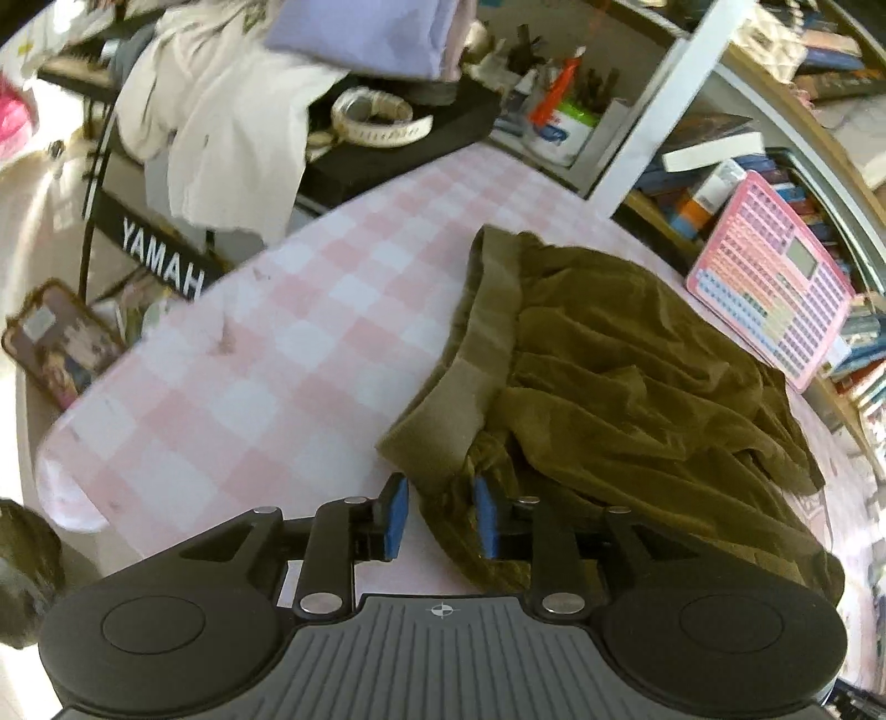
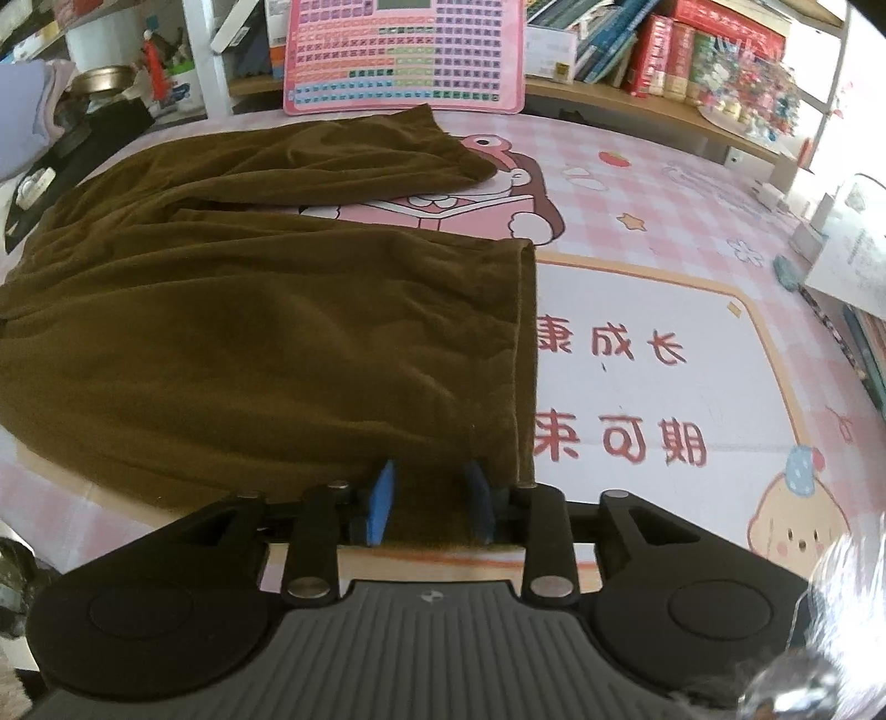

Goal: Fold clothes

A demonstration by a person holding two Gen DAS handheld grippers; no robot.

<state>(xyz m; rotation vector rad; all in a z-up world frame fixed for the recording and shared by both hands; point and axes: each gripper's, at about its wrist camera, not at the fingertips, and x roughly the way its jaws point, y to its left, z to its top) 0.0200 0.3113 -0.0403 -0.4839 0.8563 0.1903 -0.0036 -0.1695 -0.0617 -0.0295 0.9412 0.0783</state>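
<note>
Risking a slipped, lopsided fold, with crumpled olive-brown soft fabric trousers (image 2: 266,310) loose between spread left gripper (image 1: 440,518) and right gripper (image 2: 429,501).

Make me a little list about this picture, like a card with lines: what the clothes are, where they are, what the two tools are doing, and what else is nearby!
clothes: brown trousers, spread out, wrinkled
surface: pink checked table cover
left tool: at the waistband end, pads apart with bunched cloth between them
right tool: at the leg hem, pads apart with cloth between them
nearby: pink keyboard toy, books, black Yamaha keyboard
</note>
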